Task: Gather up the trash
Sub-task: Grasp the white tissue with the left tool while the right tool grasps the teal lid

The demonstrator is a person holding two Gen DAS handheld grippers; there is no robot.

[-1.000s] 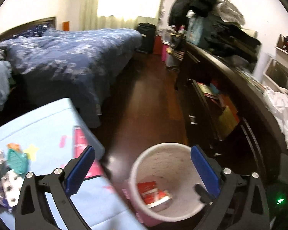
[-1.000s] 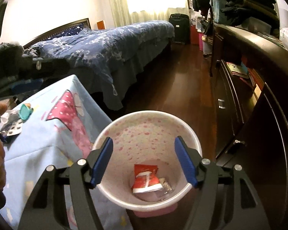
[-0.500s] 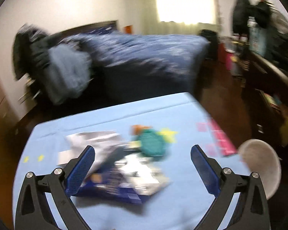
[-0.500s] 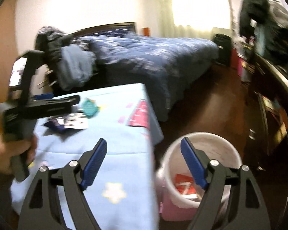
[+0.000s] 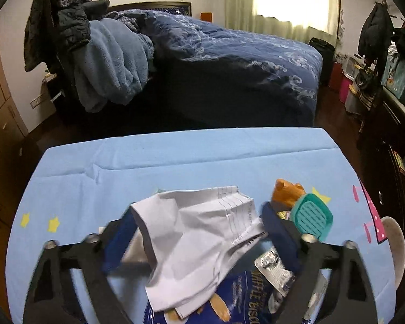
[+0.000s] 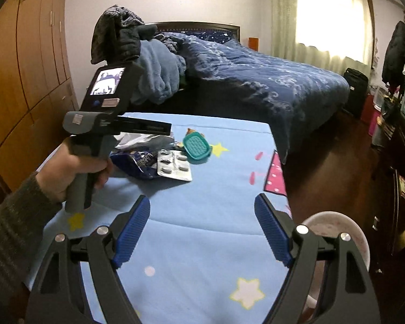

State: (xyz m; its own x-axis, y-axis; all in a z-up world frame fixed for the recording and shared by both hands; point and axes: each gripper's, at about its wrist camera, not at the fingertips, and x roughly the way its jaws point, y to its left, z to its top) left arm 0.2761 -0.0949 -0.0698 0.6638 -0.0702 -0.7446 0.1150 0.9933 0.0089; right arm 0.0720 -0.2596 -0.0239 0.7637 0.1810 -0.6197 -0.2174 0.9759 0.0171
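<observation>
— What do the grippers look like?
— The right gripper (image 6: 202,229) has black angular arms with triangular cut-outs, silver round screws at the joints, and blue ribbed pads (image 6: 133,229) on the fingers. The left gripper (image 5: 199,235) has the same black frame, silver screws and blue pads.
— From the right wrist view?
— A grey pistol handle, a black rail and a small lit screen at the back.
— And the person?
— A grey-brown knitted sleeve (image 6: 10,237) above the hand (image 6: 73,170)

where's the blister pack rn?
On the blue tablecloth: in the right wrist view the blister pack lies just right of the blue snack bag, below-left of the teal case.
</observation>
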